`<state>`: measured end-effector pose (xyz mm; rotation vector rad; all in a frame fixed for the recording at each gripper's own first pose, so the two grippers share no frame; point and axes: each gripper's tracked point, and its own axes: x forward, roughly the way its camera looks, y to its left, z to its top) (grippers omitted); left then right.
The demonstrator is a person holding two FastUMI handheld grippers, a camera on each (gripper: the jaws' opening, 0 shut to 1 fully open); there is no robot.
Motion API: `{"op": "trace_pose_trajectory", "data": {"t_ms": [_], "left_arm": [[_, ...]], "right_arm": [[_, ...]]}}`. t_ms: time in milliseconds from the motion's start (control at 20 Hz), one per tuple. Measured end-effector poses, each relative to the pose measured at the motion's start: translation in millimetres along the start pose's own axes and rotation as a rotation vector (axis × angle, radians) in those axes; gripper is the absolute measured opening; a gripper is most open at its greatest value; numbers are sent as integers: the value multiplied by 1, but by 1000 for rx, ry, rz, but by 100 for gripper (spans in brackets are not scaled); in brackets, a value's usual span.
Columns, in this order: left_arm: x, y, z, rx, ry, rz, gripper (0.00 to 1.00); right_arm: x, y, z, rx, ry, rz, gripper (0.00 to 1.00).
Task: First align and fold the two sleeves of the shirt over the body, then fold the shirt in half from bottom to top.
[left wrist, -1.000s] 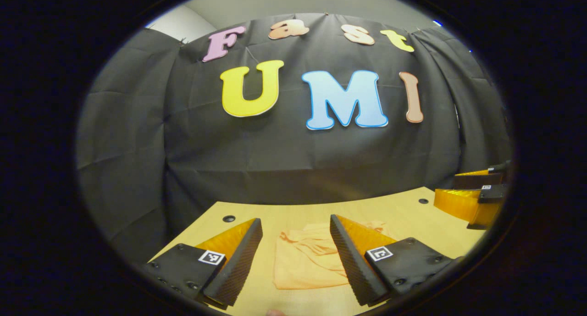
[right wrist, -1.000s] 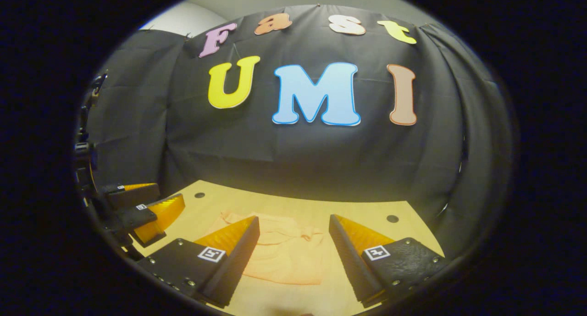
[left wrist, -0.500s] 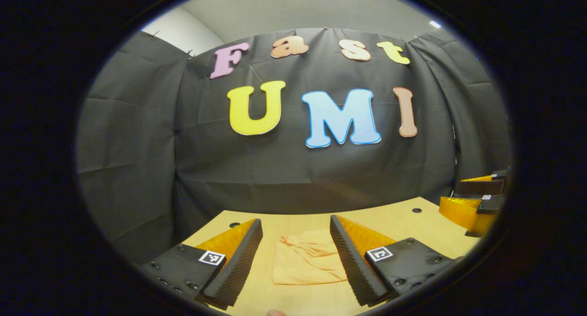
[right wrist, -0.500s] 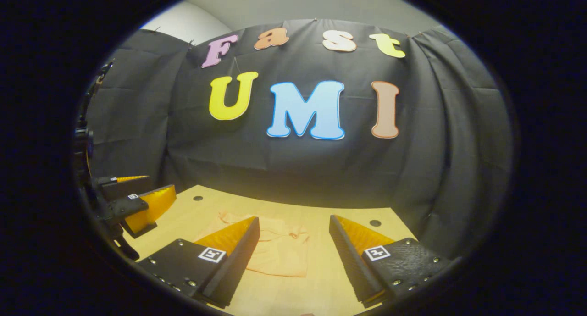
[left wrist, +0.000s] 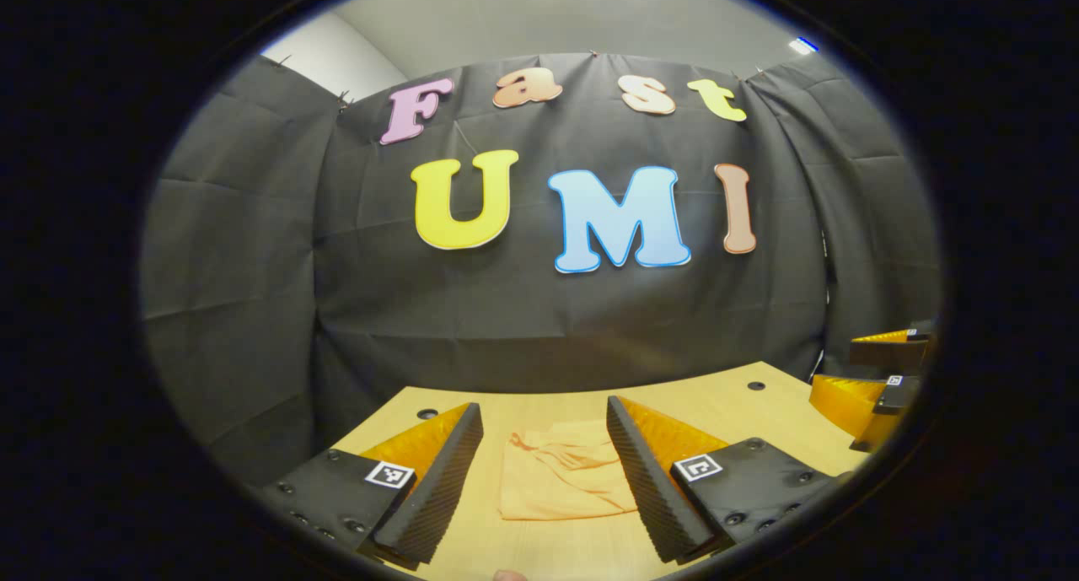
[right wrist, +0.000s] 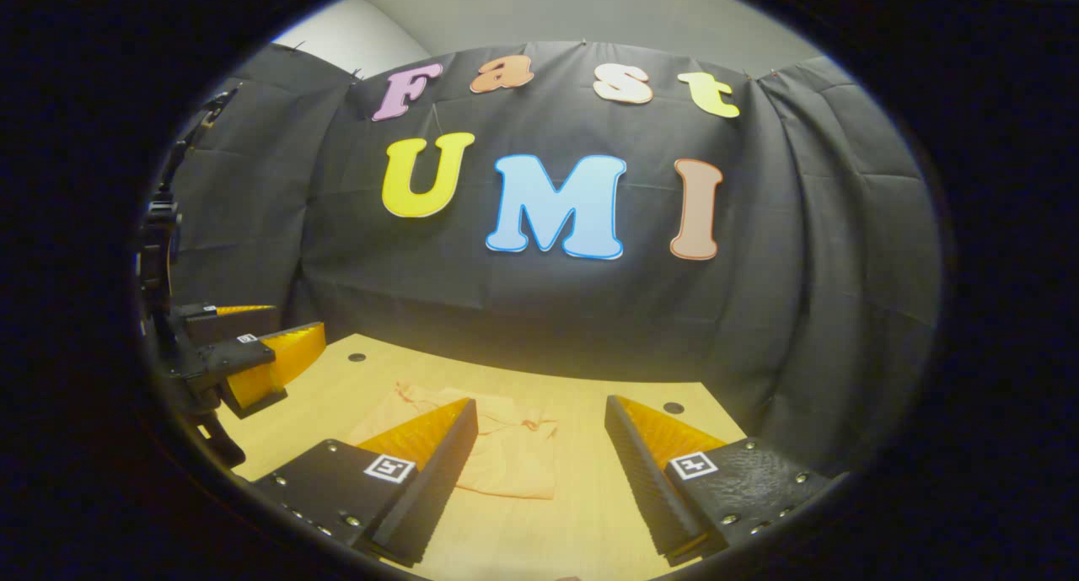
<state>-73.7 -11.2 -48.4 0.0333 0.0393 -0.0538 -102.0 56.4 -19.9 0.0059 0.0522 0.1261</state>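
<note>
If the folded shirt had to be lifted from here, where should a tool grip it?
Probably the near straight edge of the shirt, approached low from the near side: it lies flat on the table with layers stacked there, while the far end is rumpled.

Orange shirt (left wrist: 560, 484) lies flat on the counter (left wrist: 733, 408), folded into a compact rectangle, creases bunched along its far edge.
</note>
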Motion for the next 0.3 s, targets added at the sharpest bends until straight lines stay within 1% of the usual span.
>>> {"op": "trace_pose_trajectory", "data": {"t_ms": [50, 150, 300], "left_arm": [[-2, 0, 1, -5, -3, -7, 92], [-4, 4, 1, -8, -9, -8, 99], [-7, 6, 2, -34, -10, -12, 100]], "right_arm": [[-2, 0, 2, 1, -6, -5, 94], [-6, 3, 3, 0, -5, -8, 94], [-9, 5, 6, -13, -11, -11, 93]]}}
